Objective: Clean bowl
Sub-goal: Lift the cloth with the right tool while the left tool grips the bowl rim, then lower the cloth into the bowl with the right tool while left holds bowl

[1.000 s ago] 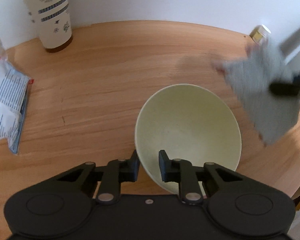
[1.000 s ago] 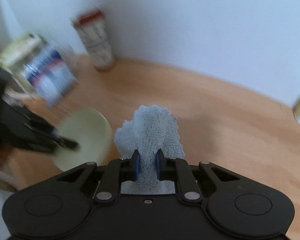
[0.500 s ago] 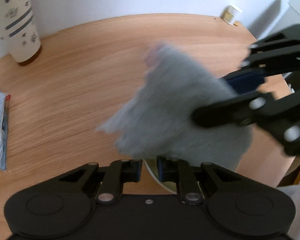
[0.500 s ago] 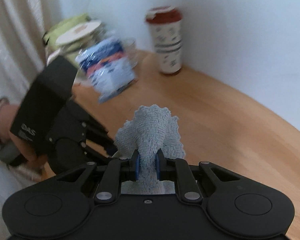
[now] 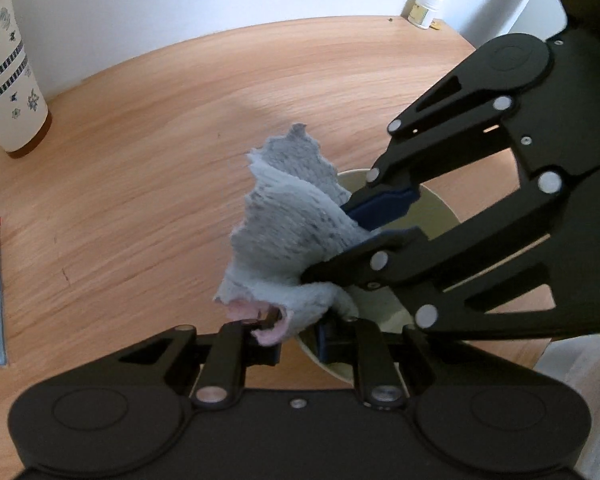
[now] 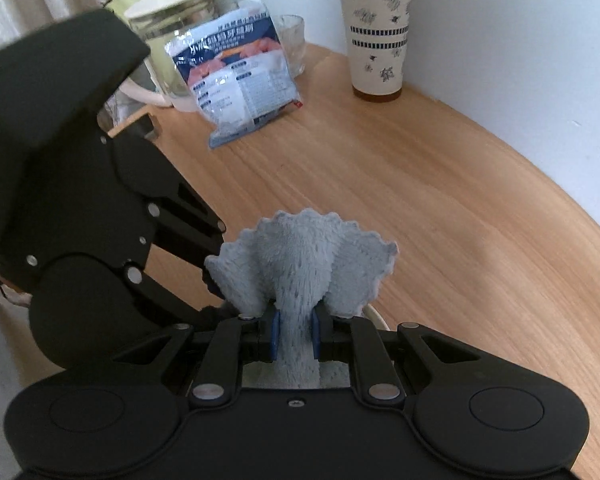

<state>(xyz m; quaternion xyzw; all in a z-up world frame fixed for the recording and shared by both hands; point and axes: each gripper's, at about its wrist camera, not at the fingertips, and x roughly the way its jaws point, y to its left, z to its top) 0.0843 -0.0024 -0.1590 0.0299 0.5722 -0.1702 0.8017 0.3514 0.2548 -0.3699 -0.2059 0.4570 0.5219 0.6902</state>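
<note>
Your right gripper (image 6: 295,338) is clamped on the fluffy grey microfibre cloth (image 6: 300,264); your left gripper (image 5: 298,340) pinches the pale-green ceramic bowl (image 5: 436,212) rim between its fingers. Cloth overhangs your left fingertips. Wipe hard and the rim grip could slip.

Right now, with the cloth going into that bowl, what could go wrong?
The left gripper pinches only the bowl rim, so a hard wipe might twist it loose. The cloth drapes over that gripper's finger and could snag. The right gripper crowds the left; they might bump.
</note>
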